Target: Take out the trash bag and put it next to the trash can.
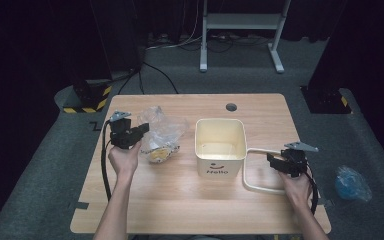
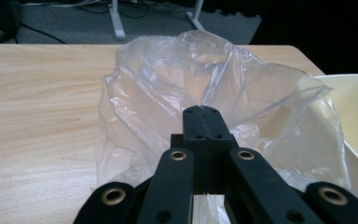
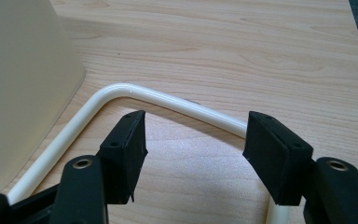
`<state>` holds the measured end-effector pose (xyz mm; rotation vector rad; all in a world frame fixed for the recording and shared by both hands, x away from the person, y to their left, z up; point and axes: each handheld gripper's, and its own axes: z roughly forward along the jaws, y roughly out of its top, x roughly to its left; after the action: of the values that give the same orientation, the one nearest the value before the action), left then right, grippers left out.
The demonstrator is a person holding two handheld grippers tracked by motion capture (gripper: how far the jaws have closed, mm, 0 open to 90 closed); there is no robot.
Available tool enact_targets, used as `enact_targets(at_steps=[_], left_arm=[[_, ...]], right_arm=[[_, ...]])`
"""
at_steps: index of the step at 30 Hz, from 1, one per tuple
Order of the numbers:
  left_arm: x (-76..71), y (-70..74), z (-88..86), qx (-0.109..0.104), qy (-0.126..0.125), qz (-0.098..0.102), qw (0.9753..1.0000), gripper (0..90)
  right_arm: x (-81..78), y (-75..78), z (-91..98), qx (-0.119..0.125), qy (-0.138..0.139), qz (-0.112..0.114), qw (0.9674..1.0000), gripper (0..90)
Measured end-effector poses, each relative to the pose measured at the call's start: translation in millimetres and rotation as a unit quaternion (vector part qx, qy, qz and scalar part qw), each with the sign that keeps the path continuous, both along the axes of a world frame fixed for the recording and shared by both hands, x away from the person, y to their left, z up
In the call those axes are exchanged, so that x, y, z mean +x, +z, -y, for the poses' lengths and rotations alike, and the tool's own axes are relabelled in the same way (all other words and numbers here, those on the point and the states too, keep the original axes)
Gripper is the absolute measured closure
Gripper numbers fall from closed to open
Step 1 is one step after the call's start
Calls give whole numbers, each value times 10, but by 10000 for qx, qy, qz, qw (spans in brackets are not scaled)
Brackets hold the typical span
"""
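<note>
Wooden table on grey carpet

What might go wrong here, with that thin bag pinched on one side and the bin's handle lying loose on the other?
The left hand-held gripper pinches only a fold of the thin bag, so the film could slip or tear, and the yellow item in it could fall out. The right hand-held gripper stands open around the handle without clamping it, so the bin could shift if nudged.
</note>
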<state>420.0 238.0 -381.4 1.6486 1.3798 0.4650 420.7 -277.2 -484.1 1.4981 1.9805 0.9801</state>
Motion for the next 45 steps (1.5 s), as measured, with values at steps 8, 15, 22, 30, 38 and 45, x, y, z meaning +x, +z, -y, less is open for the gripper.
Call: enact_targets(at_steps=[8, 15, 22, 30, 38, 45], left_arm=[[48, -80, 39, 116, 41, -41, 9999, 900], [78, -146, 64, 160, 56, -72, 9998, 900], [115, -181, 95, 210, 54, -58, 9997, 899], [173, -279, 136, 259, 24, -112, 9996, 897], [218, -341, 217, 372, -46, -216, 9991, 891], [192, -323, 238, 400, -64, -177, 9990, 671]], right_arm=[[-41, -39, 30, 46, 44, 33, 10000, 386], [-71, -61, 73, 76, 7, 55, 10000, 384], [-82, -66, 88, 166, 7, 77, 9998, 382], [-91, -65, 80, 138, 60, 76, 9999, 378], [-78, -89, 58, 23, 96, 23, 9999, 375], [-82, -86, 63, 18, 43, 29, 10000, 358]])
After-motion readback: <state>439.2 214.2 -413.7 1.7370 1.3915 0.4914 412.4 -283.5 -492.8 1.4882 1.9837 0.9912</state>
